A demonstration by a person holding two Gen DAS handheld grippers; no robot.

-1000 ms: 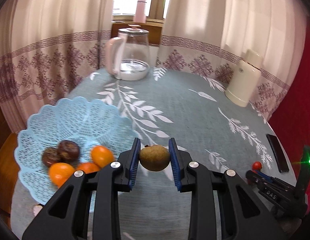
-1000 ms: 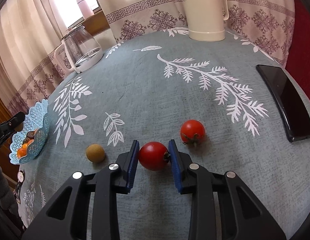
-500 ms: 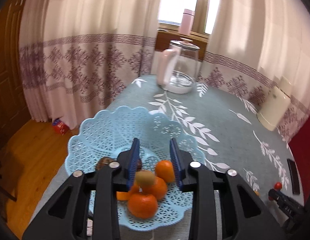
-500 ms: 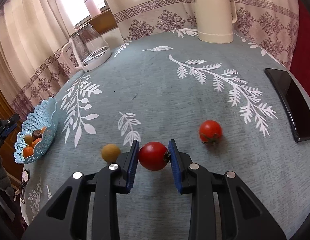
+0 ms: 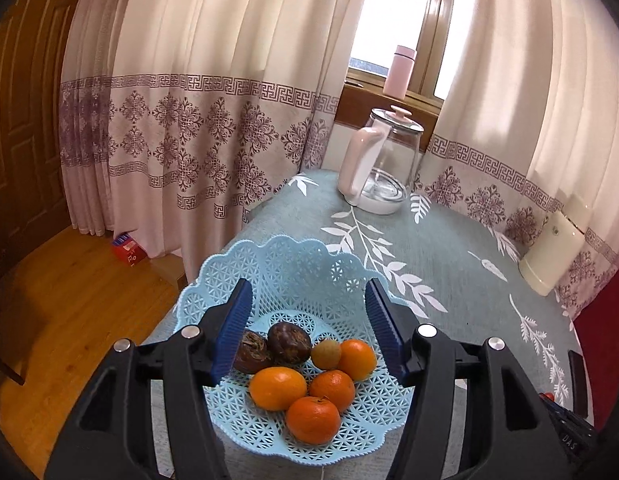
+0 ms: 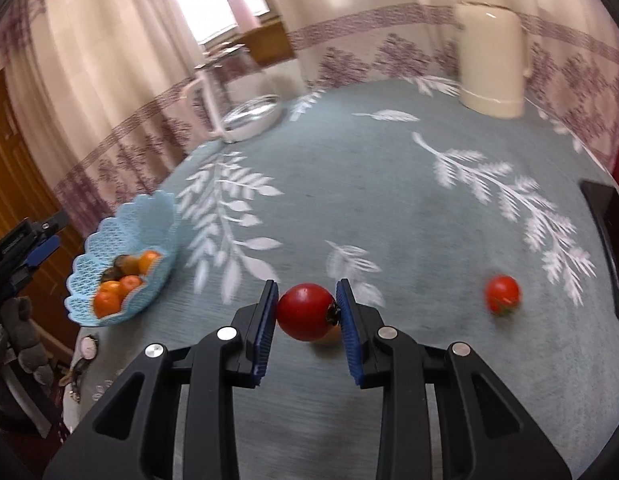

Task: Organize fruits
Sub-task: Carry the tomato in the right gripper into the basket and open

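Note:
A light blue lattice basket [image 5: 293, 264] sits at the table's near left corner. In it lie several oranges [image 5: 278, 387], two dark brown fruits [image 5: 288, 342] and a small tan fruit [image 5: 326, 355]. My left gripper [image 5: 307, 320] hangs above the basket, open, nothing between its fingers. In the right wrist view my right gripper [image 6: 307, 312] is shut on a red tomato [image 6: 305, 311] held above the cloth. A second tomato [image 6: 502, 294] lies on the table to the right. The basket [image 6: 125, 240] shows far left, with the left gripper [image 6: 25, 248] beside it.
A glass kettle with a pink handle [image 5: 379, 168] stands at the back of the table. A cream thermos [image 6: 491, 64] stands at the back right. A dark phone [image 6: 605, 240] lies by the right edge. Wooden floor [image 5: 61, 304] drops off left of the table.
My left gripper opened and the small tan fruit now lies in the basket. My right gripper carried the tomato up and leftward, nearer the basket; the view is motion-blurred.

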